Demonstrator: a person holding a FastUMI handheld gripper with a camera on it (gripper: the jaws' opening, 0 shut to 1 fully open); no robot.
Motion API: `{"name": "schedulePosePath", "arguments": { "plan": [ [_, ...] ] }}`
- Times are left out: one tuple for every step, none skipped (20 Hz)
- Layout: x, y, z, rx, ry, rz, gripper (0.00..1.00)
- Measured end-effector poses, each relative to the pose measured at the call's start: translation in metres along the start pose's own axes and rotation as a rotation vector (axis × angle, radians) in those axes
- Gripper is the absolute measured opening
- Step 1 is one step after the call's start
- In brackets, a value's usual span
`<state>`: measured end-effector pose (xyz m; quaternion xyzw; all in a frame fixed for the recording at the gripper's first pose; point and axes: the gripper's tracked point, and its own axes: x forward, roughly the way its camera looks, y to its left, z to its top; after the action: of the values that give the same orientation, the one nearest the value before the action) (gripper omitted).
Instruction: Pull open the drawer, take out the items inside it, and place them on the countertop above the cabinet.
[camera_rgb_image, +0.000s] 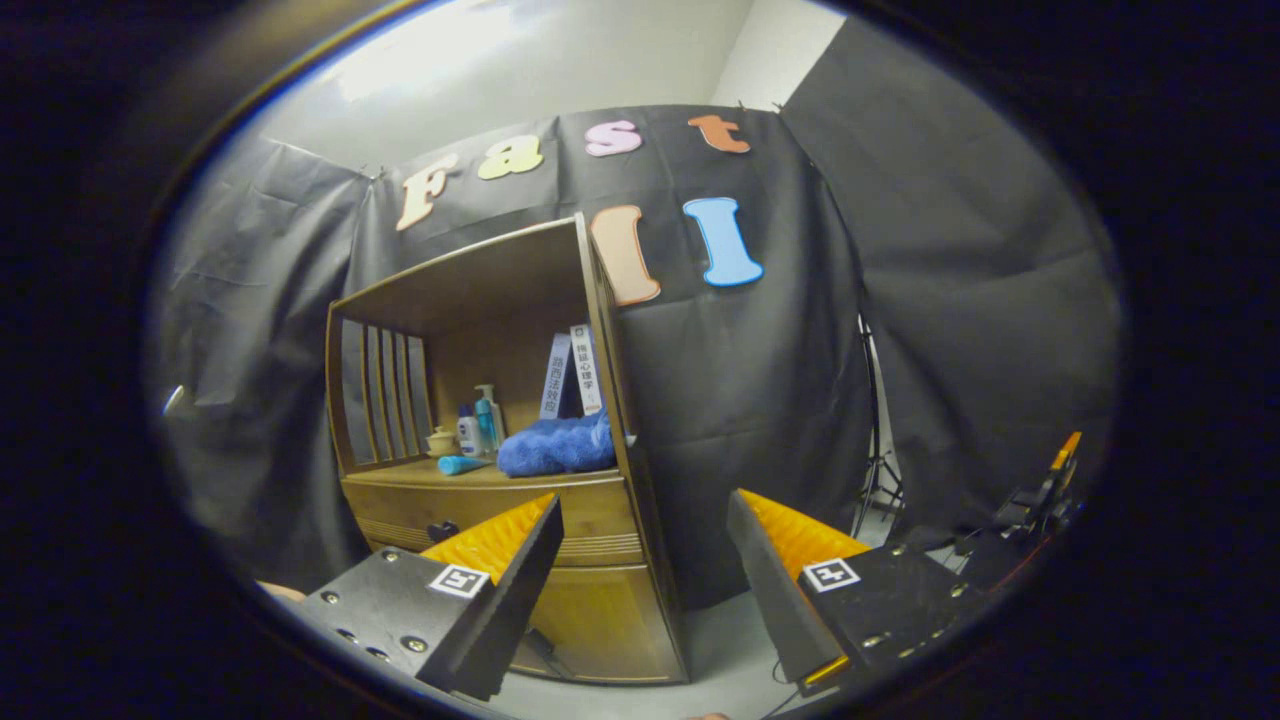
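Note:
A wooden cabinet (600, 620) stands ahead and to the left of my fingers. Its drawer (590, 520) looks pushed in, with a dark knob (441, 531) on its front just beyond my left finger. On the countertop (390, 478) above the drawer lie a folded blue towel (556, 447) and a small cyan tube (462, 464). My gripper (645, 545) is open with nothing between its fingers, a short way back from the cabinet's right front corner.
On the countertop also stand two bottles (478, 422), a small cream pot (441, 441) and two upright books (573, 372). A slatted side panel (385, 390) closes the cabinet's left. A stand's legs (878, 480) and some dark gear (1040, 505) are to the right.

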<state>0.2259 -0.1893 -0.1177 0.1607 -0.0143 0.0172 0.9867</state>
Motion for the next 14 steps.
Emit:
{"name": "schedulePosePath", "arguments": {
  "plan": [
    [-0.001, -0.001, -0.004, 0.011, 0.008, -0.003, 0.98],
    [-0.002, -0.003, -0.007, 0.017, 0.013, -0.008, 0.98],
    [-0.004, -0.004, -0.009, 0.021, 0.017, -0.012, 0.98],
    [-0.004, -0.005, -0.011, 0.024, 0.021, -0.015, 0.98],
    [-0.005, -0.006, -0.012, 0.026, 0.024, -0.018, 0.98],
    [-0.004, -0.007, -0.013, 0.028, 0.025, -0.018, 0.98],
    [-0.004, -0.006, -0.014, 0.028, 0.028, -0.019, 0.98],
    [-0.004, -0.006, -0.015, 0.027, 0.031, -0.019, 0.98],
    [-0.004, -0.005, -0.016, 0.026, 0.034, -0.018, 0.98],
    [-0.004, -0.005, -0.016, 0.025, 0.034, -0.019, 0.98],
    [-0.004, -0.006, -0.016, 0.023, 0.035, -0.019, 0.98],
    [-0.004, -0.006, -0.015, 0.024, 0.034, -0.02, 0.98],
    [-0.004, -0.007, -0.014, 0.027, 0.034, -0.02, 0.98],
    [-0.004, -0.007, -0.014, 0.031, 0.036, -0.022, 0.98]
  ]
}}
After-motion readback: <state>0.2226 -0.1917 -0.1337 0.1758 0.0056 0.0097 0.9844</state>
